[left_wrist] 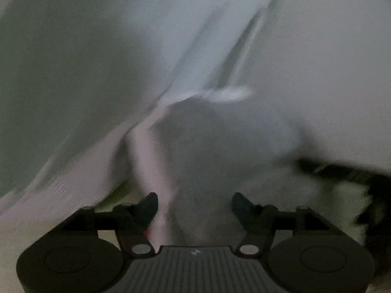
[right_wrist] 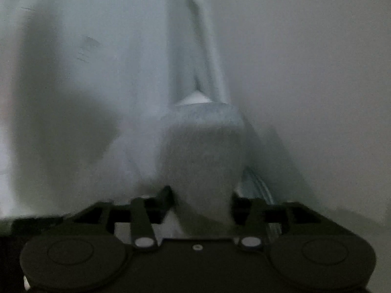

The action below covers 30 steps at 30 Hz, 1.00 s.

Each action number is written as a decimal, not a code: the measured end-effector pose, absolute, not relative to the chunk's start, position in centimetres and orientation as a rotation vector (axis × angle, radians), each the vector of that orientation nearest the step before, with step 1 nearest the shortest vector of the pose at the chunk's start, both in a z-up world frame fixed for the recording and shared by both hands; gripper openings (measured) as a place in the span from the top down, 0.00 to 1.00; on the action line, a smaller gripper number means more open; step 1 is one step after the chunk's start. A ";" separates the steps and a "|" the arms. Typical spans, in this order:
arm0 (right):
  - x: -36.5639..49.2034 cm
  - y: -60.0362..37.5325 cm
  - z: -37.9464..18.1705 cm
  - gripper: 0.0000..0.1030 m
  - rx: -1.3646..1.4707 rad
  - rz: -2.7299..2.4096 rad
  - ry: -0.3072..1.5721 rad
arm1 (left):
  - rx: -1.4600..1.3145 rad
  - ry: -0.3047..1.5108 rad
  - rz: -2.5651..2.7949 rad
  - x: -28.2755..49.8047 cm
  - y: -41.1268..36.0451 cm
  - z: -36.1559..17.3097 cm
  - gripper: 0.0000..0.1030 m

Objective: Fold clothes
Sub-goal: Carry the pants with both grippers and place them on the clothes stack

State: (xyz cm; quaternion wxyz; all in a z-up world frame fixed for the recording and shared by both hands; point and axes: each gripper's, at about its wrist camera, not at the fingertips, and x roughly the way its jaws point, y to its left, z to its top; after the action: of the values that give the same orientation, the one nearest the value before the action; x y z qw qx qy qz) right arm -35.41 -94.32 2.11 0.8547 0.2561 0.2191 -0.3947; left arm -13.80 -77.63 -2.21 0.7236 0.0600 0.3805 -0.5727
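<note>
Looking through the left wrist view, the left tongs (left_wrist: 195,202) have a fold of pale garment (left_wrist: 97,73) bunched between the fingers; the fingertips are hidden, so I cannot tell if they clench it. The cloth hangs blurred across the whole view. In the right wrist view, the right tongs (right_wrist: 202,195) likewise disappear under the same garment (right_wrist: 202,146), grip probably closed but unclear. The fabric seems light, soft and limp; hems or corners give the best hold.

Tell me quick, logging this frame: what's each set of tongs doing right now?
Left tongs: fingertips hidden by the pale garment; cannot tell if shut.
Right tongs: fingertips buried in the pale garment; cannot tell.
</note>
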 end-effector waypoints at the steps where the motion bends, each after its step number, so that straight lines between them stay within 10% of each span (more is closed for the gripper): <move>1: -35.7 -94.4 1.5 0.41 0.567 -0.822 0.427 | 0.147 0.862 -1.242 -13.2 -79.0 -3.2 0.21; 5: -36.2 -93.7 0.3 0.15 0.602 -0.840 0.402 | 0.072 0.943 -1.219 -11.8 -77.1 -4.8 0.10; 13: -36.0 -87.8 3.6 0.01 0.407 -1.035 0.377 | 0.097 0.765 -1.224 -13.6 -73.8 -0.8 0.09; 23: -39.8 -73.0 9.4 0.00 0.316 -1.080 0.217 | 0.102 0.361 -1.241 -22.1 -61.3 7.8 0.00; 30: -43.1 -62.8 8.9 0.00 0.283 -1.080 0.271 | 0.130 0.401 -1.274 -25.4 -53.5 8.0 0.00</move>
State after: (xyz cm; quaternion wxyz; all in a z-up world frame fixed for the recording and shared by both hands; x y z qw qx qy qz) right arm -43.13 -62.82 8.95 0.8395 0.1337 0.1282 -0.5108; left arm -25.44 -53.48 8.04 0.7832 0.0602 0.1859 -0.5902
